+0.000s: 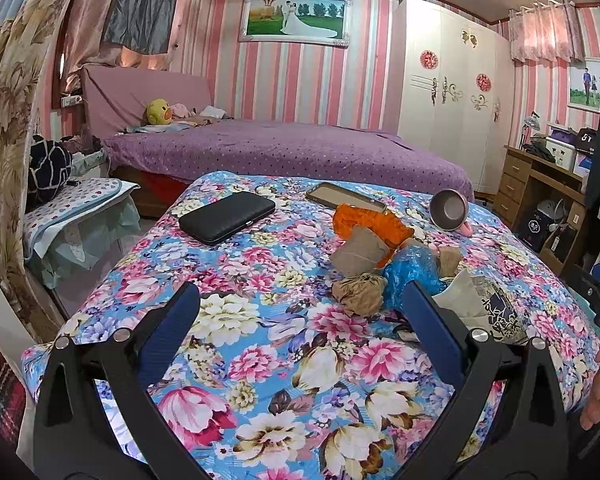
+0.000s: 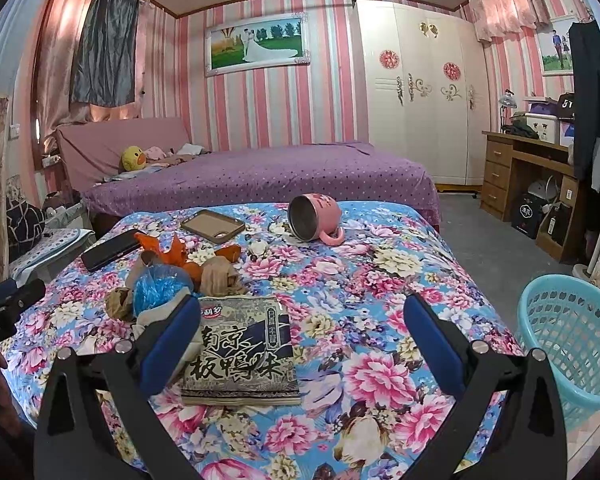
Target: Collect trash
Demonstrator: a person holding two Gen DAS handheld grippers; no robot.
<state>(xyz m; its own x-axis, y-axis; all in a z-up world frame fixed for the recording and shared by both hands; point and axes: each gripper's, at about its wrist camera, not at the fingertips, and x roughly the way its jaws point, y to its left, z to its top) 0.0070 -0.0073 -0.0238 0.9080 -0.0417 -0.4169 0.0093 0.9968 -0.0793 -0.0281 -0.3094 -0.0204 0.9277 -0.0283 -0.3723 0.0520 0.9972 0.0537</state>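
Both tools hang above the near edge of the blue floral-print cloth [image 2: 380, 280] that covers the table, and each has its blue-padded fingers spread wide with nothing between them: the right gripper [image 2: 300, 322] over the dark printed snack packet [image 2: 240, 352], the left gripper [image 1: 300, 308] over bare cloth just left of the litter. The trash sits in one loose cluster — the flat snack packet nearest, then a crumpled blue plastic bag [image 2: 160, 286], brown crumpled paper wads [image 2: 220, 276] and an orange scrap of wrapper [image 2: 180, 252] behind it. Among or near it lie things that look like keepers: a black zip case [image 1: 226, 216], a brown phone case [image 2: 213, 225] lying face up, and a pink metal-lined mug [image 2: 314, 216] tipped on its side. A light-blue plastic mesh basket [image 2: 572, 344] stands on the floor off the table's right edge, the likely bin. The packet seems the sensible first pick for the right tool; since it lies flat, I would slide one finger under its raised near edge rather than press down, so the cloth is not pinched up with it. The left tool could take a paper wad meanwhile, approaching from above and keeping clear of the phone case.
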